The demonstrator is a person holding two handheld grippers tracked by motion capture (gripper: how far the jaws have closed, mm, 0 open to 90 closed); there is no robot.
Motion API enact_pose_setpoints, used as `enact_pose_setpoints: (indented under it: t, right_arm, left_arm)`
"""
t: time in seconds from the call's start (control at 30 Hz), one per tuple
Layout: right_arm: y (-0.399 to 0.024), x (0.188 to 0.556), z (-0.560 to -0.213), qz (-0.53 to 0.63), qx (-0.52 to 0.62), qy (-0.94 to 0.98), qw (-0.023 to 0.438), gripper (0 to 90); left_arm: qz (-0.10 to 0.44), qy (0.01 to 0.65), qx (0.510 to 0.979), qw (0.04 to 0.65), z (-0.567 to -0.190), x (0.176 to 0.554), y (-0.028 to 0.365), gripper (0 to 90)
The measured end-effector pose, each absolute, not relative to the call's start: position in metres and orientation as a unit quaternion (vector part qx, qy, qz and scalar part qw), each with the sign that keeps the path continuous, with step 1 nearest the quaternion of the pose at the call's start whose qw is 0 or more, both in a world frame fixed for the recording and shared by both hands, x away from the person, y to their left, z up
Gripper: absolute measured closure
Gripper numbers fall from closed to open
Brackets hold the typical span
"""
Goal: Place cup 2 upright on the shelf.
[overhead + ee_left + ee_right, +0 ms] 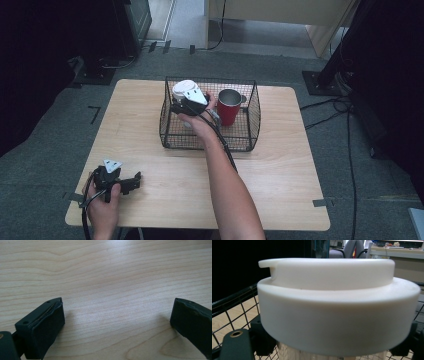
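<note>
Right gripper point(186, 104) clamped on white-lidded steel tumbler point(337, 305) inside black wire basket point(252, 117), left of red metal mug point(229, 107); left gripper point(131, 182) jaws apart, near-left.

The left claw point(131, 182) is lying low near the person's own edge, gripped by the left hand point(102, 202) from behind, with its grey three-cornered plate facing up and its cable looping back beside the wrist. Its two black jaws are standing wide apart in the left gripper view, with nothing between them. The right forearm is stretching forward and slightly leftward, well beyond the left claw, bare up to the wrist. The right hand point(196, 122) is wrapping around the right claw point(181, 102), whose jaws are drawn close together, pads point(262, 338) pressing in from both sides; its cable is trailing back along the forearm.
</note>
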State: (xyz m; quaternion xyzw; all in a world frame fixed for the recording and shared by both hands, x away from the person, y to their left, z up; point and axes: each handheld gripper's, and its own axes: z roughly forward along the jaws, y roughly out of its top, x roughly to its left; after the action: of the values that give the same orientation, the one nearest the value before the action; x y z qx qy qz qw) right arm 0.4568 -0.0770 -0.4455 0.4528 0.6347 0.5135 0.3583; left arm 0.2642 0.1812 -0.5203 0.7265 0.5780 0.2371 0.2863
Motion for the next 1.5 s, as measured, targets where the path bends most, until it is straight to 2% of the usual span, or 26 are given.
enact_pose_setpoints:
  t: [0.47,0.63,0.73,1.5]
  right_arm:
    - [-0.081,0.451,-0.443,0.502,0.443,0.658,0.345,13.7]
    - [-0.084,0.45,-0.441,0.504,0.442,0.66,0.34,3.3]
    - [-0.086,0.448,-0.439,0.509,0.439,0.66,0.336,1.2]
    - [-0.096,0.431,-0.417,0.54,0.408,0.648,0.349,0.0]
  left_arm:
    - [0.237,0.578,0.727,0.286,-0.52,0.264,0.181,0.0]
    - [0.237,0.578,0.726,0.286,-0.52,0.264,0.181,0.0]
    - [0.237,0.579,0.726,0.286,-0.52,0.264,0.181,0.0]
    - [0.237,0.579,0.725,0.287,-0.52,0.264,0.181,0.0]
